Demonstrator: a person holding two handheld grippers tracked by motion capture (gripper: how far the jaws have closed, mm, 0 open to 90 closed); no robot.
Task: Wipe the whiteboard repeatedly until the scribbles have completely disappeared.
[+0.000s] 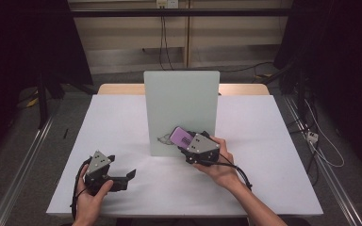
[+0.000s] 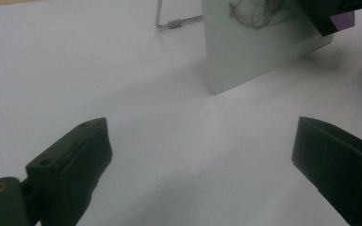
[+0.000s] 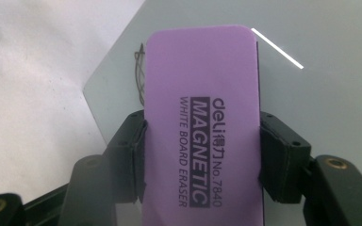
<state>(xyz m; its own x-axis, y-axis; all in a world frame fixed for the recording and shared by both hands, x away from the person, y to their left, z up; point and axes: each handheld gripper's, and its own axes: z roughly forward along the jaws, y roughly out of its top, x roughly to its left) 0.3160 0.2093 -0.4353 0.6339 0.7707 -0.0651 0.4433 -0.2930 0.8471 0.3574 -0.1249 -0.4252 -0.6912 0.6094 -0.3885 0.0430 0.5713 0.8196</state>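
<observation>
Purple whiteboard eraser [image 3: 201, 127], flat oblong block with rounded corners; face printed in dark lettering "deli", "MAGNETIC", "No. 7840", "WHITE BOARD ERASER", the word MAGNETIC set light on a dark bar. Clamped by its two long sides between the black jaws of the right gripper [image 1: 186, 144], printed face toward that gripper's camera. Held against the lower front of an upright pale whiteboard [image 1: 181, 101], just beside a scribble of thin pencil-like marks [image 1: 163, 138]. Whiteboard standing on a white tabletop [image 1: 118, 122], propped behind by a wire stand [image 2: 169, 22]. Left gripper [image 1: 122, 179] resting low on the tabletop, well apart from the board, jaws spread wide with bare surface between them.
</observation>
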